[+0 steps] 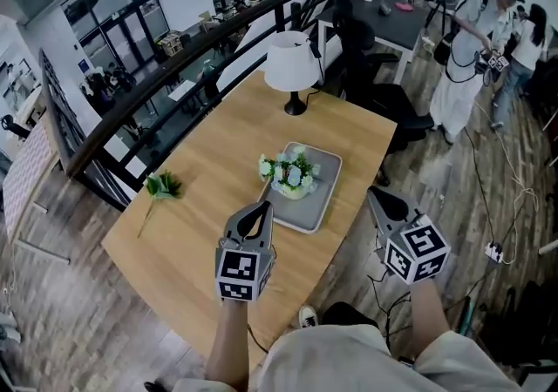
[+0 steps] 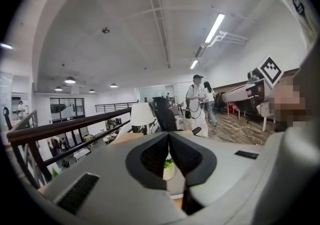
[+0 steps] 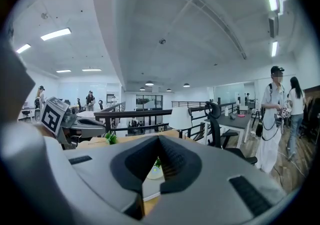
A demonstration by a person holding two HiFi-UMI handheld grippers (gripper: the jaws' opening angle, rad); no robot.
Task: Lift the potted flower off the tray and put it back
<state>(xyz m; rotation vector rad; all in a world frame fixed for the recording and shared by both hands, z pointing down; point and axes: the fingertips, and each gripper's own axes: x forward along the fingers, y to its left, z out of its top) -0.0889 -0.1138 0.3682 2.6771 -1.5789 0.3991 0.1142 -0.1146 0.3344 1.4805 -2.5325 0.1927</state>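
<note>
Lifting apparently hadn't begun: potted flower (image 1: 292, 174) sat on the tray (image 1: 305, 212), left gripper (image 1: 258, 207) and right gripper (image 1: 374, 195) closed, empty, just short.

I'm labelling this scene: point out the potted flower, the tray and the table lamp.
potted flower (image 1: 292, 174), head view, on the blooms.
tray (image 1: 301, 212), head view, on its bare near end.
table lamp (image 1: 289, 64), head view, on the white shade.

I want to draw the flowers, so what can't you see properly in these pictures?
- Left gripper view: the closed fingers cover most of the potted flower.
- Right gripper view: its fingers also leave only a sliver.
- Head view: the green sprig is too small to identify.
</note>
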